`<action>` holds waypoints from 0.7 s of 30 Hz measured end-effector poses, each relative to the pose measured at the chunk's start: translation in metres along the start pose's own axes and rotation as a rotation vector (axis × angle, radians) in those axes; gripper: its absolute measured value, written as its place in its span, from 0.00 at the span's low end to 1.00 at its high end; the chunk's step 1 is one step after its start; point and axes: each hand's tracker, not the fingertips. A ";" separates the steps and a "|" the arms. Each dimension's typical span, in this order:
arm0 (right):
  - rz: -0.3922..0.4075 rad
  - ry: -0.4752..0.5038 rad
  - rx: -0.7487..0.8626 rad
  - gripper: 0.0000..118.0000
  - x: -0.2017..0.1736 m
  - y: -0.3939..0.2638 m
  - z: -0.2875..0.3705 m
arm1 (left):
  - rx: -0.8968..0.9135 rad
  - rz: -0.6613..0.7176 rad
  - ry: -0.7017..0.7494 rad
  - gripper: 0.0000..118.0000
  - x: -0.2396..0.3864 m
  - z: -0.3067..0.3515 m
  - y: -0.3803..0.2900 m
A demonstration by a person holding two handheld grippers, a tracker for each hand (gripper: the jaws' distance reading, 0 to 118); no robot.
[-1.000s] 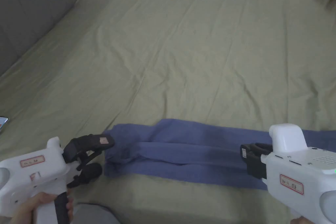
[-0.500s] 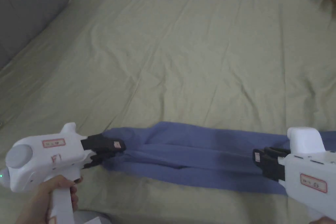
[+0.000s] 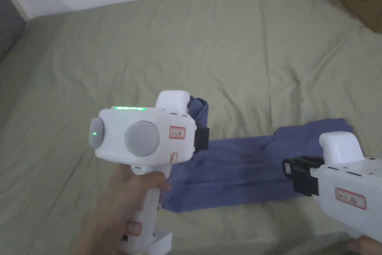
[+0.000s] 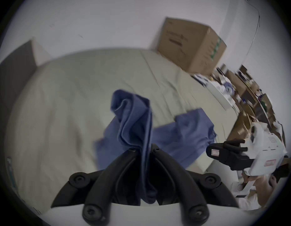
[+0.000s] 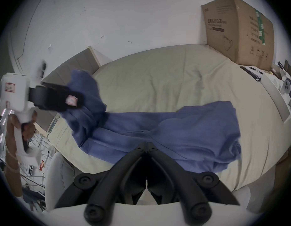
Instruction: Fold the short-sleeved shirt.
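the blue shirt (image 3: 242, 166) lies along the near edge of the bed (image 3: 156, 43), already narrowed into a long strip with its sides folded in. its left end is off the sheet, bunched and standing up between the jaws of your left gripper (image 4: 144, 151), which are closed on the cloth; the fabric runs right through them in the left gripper view. your right gripper (image 5: 147, 145) hangs just over the middle of the strip toward its right part, jaws brought together with nothing between them, as far as its own view shows. so the lengthwise folds look done, and what's left, i'd say, is carrying the lifted left end over to the right end to halve the strip, then squaring it. a cardboard box (image 5: 239, 29) sits at the far right corner, well apart from the shirt.
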 end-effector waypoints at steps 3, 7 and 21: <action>-0.042 0.003 -0.003 0.00 0.015 -0.008 0.004 | -0.072 -0.082 0.026 0.12 0.022 -0.051 -0.008; -0.003 0.001 -0.046 0.00 0.024 -0.015 0.003 | -0.131 -0.006 -0.065 0.84 0.022 -0.068 -0.016; -0.006 0.038 -0.027 0.00 0.029 -0.016 -0.003 | -0.012 0.218 0.124 0.00 -0.048 -0.005 -0.026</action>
